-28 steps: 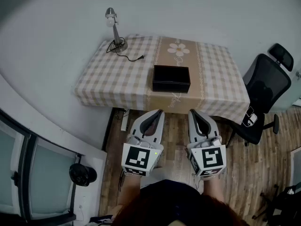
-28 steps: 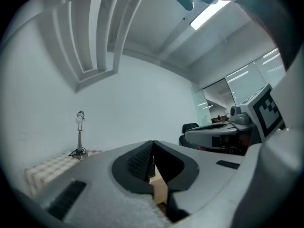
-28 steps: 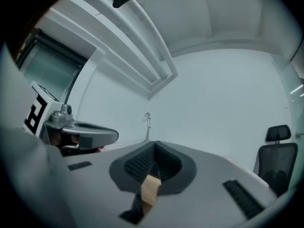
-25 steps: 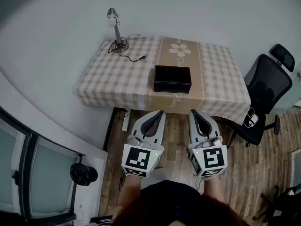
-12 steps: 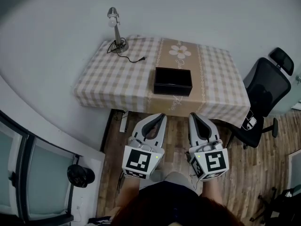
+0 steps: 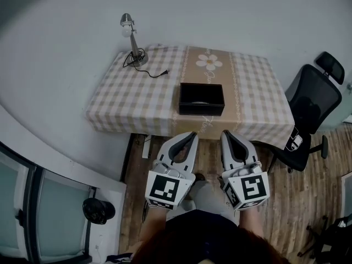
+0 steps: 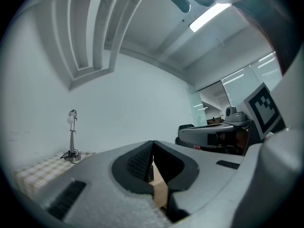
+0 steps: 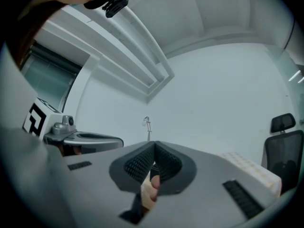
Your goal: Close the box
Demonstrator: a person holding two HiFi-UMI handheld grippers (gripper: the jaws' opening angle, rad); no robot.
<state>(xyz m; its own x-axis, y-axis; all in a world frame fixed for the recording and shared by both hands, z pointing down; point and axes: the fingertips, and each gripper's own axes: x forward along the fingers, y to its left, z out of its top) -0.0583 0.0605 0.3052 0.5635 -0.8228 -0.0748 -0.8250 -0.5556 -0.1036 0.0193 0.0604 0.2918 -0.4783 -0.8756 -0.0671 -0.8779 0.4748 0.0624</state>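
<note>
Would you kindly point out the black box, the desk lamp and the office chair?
black box [image 6: 201,110]: head view, front wall.
desk lamp [image 6: 132,42]: head view, stem.
office chair [image 6: 311,100]: head view, backrest.

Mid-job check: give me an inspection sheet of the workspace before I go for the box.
Surface: table under a checked cloth, beige runner down the middle.
Job's things: black box on the runner near the front edge; top looks open, lid not made out.
Clutter: desk lamp at the far left corner.
Grippers: left gripper and right gripper both shut, empty, short of the table.
Cables: lamp cord loose on the cloth, unplugged.
Surroundings: office chair right of the table; wood floor.
</note>
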